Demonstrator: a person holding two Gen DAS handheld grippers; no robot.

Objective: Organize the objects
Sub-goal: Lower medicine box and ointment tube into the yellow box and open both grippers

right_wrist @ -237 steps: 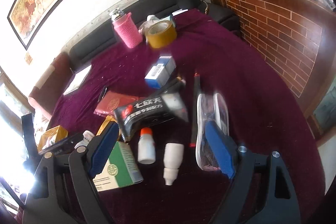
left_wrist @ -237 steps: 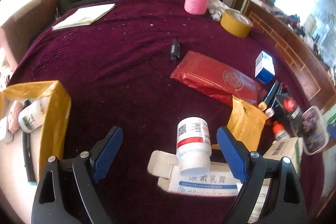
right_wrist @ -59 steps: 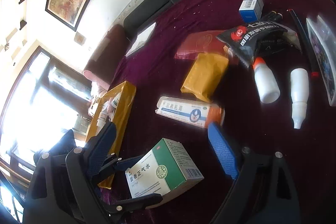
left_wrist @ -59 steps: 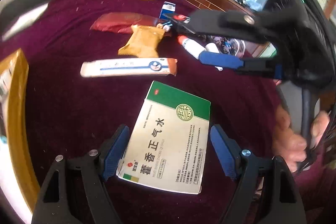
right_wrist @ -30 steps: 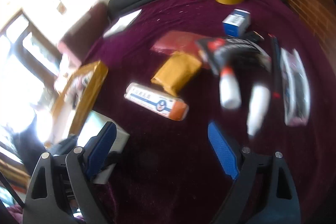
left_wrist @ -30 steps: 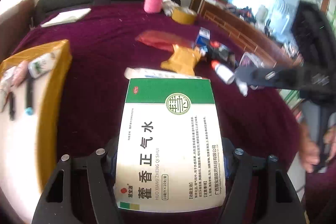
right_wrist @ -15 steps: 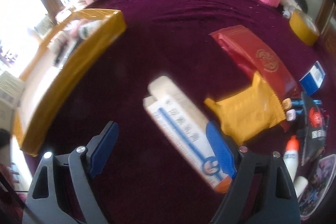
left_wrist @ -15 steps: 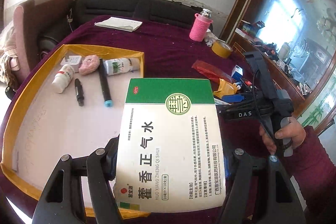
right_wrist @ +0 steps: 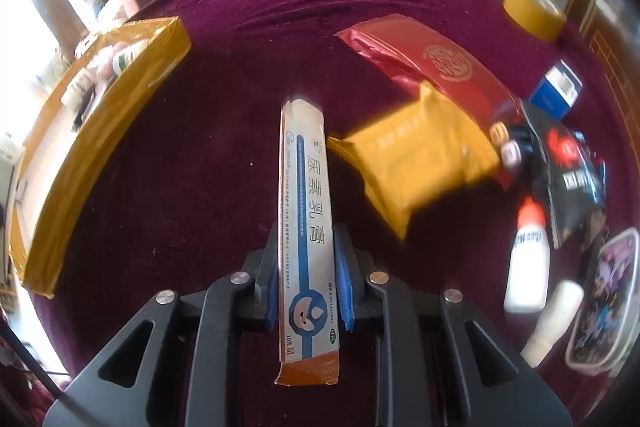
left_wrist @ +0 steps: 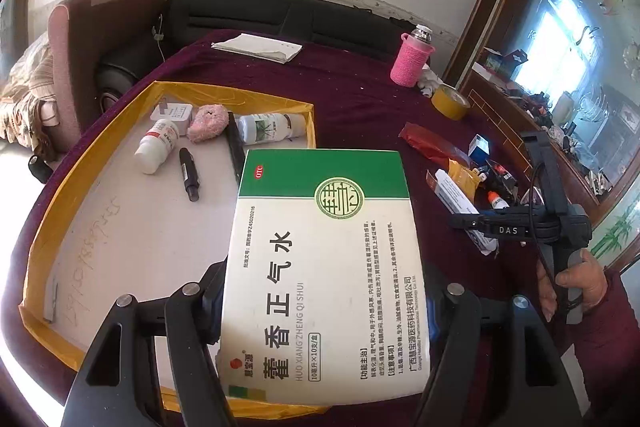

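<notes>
Left gripper [left_wrist: 324,311] pinches the green box [left_wrist: 324,267] over the half-filled yellow tray [left_wrist: 96,147] at frame left, right gripper [right_wrist: 306,283] has just closed on the ointment carton [right_wrist: 308,227], and several items remain on the table [right_wrist: 248,27].

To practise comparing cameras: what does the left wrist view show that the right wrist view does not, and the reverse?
Only the left wrist view: the green box in the left gripper, and a hand.
Only the right wrist view: the right gripper shut on the white carton, its jaws having just closed.
Both: the yellow tray, pink cup, tape roll.
</notes>
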